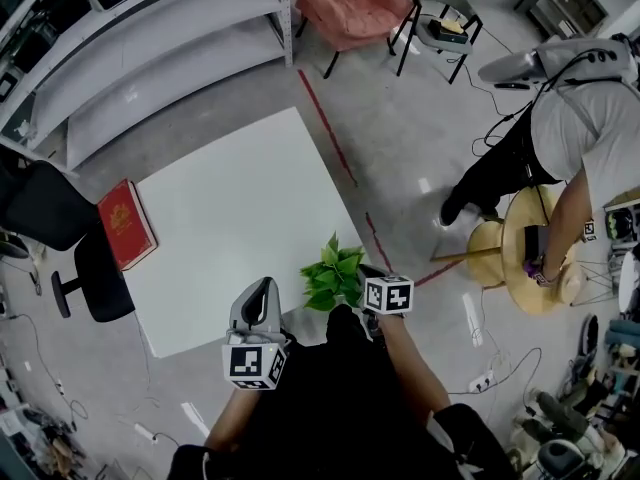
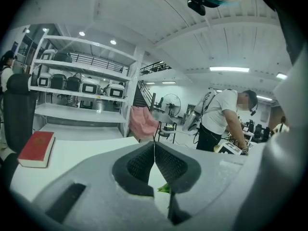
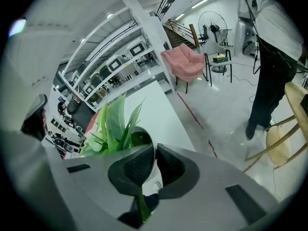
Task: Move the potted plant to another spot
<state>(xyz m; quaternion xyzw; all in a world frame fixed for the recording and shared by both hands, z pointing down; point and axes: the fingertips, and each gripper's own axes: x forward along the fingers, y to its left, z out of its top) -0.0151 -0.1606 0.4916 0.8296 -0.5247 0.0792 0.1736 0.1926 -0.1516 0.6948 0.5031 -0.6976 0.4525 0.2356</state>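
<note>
The potted plant, green leaves in a dark pot, is at the near right corner of the white table. My right gripper is right beside it, under its marker cube. In the right gripper view the jaws are closed on the pot's dark rim, and the leaves rise to the left of the right gripper. My left gripper hovers over the table's near edge, left of the plant. It is shut with nothing in it; a leaf tip shows below the left gripper.
A red book lies on the table's left edge, with a black chair beside it. Grey shelves stand behind. A pink chair is at the far side. On the right a person bends over a round wooden table.
</note>
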